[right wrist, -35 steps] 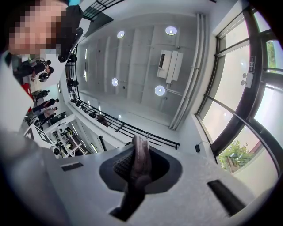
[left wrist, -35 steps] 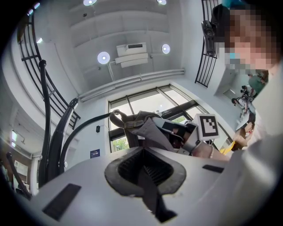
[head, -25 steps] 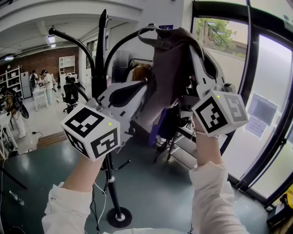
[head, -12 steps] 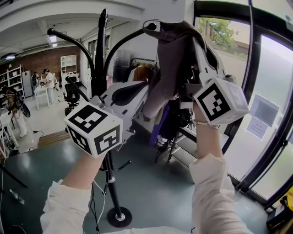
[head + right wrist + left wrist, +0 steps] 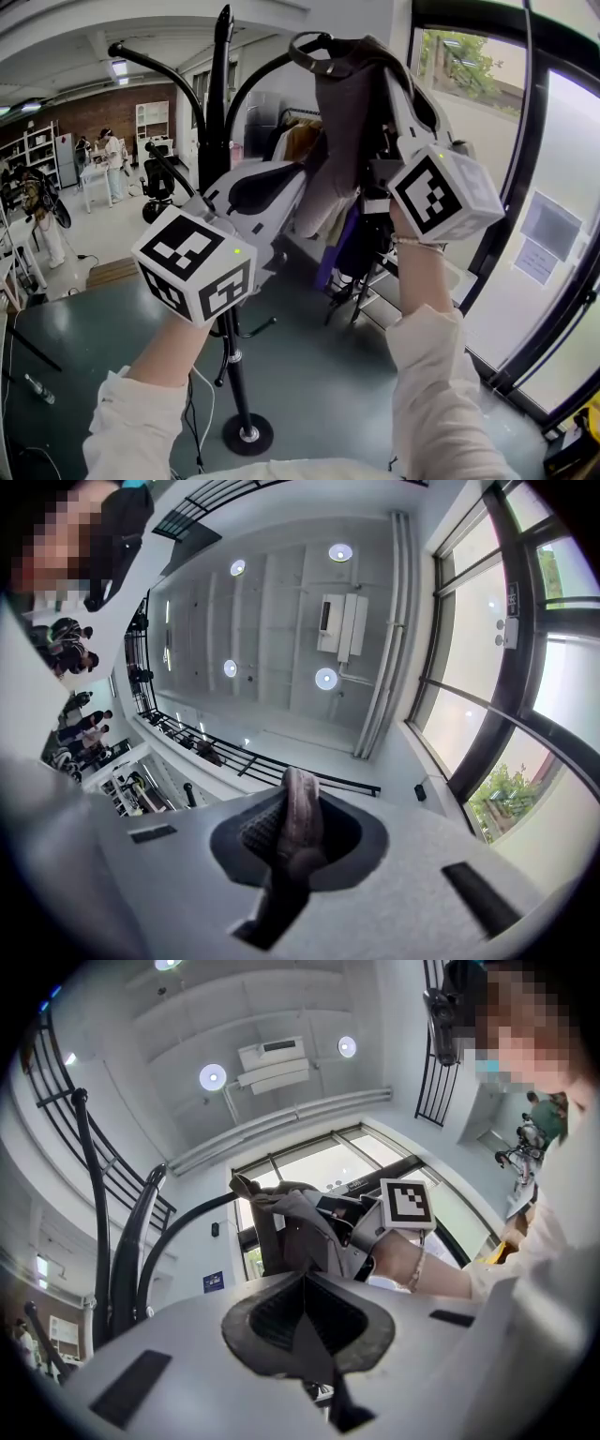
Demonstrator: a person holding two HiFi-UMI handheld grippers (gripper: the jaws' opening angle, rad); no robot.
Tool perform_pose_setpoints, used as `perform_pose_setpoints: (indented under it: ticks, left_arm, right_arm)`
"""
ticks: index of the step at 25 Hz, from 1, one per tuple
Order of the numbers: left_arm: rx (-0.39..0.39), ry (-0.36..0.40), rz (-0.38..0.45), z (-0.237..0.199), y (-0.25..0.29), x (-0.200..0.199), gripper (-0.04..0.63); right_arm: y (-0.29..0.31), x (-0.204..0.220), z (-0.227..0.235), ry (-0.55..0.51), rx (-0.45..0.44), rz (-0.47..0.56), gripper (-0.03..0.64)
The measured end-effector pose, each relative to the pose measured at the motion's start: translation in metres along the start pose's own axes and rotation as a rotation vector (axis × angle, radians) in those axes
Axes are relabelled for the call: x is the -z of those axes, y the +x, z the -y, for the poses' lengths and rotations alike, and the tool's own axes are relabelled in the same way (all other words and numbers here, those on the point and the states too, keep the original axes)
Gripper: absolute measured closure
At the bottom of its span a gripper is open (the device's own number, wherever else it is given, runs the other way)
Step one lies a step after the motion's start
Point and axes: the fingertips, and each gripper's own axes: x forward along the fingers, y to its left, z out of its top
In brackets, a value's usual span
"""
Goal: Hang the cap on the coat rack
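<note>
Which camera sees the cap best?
The head view: the whole grey cap shows, up at the coat rack's hook. The left gripper view shows it small; the right gripper view only a pinched strip.

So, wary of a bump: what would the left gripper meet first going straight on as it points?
Probably the cap, held up by the right gripper just ahead of the left gripper; depth is unclear.
</note>
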Motion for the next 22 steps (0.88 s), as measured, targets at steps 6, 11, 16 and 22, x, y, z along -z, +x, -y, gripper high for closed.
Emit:
perform_pose_setpoints:
  ticks: [6, 11, 16, 22]
  left_arm:
    - [-0.021, 0.002, -0.015, -0.002, -0.011, 0.003, 0.578]
    - [-0.019, -0.032, -0.018, -0.003, -0.025, 0.017, 0.578]
    - [-0.032, -0.06, -0.033, -0.011, -0.046, 0.026, 0.578]
    - [-0.011, -0.04, -0.044, -0.001, -0.05, 0.029, 0.578]
  right_arm:
    - [0.004, 0.017, -0.005, 0.018, 0.009, -0.018, 0.603]
    - [-0.001, 0.031, -0.02, 0.036, -0.006, -0.039, 0.603]
    - [0.001, 0.042, -0.04, 0.045, -0.029, -0.058, 0.603]
    - [0.005, 0.041, -0.049, 0.014, -0.039, -0.083, 0.603]
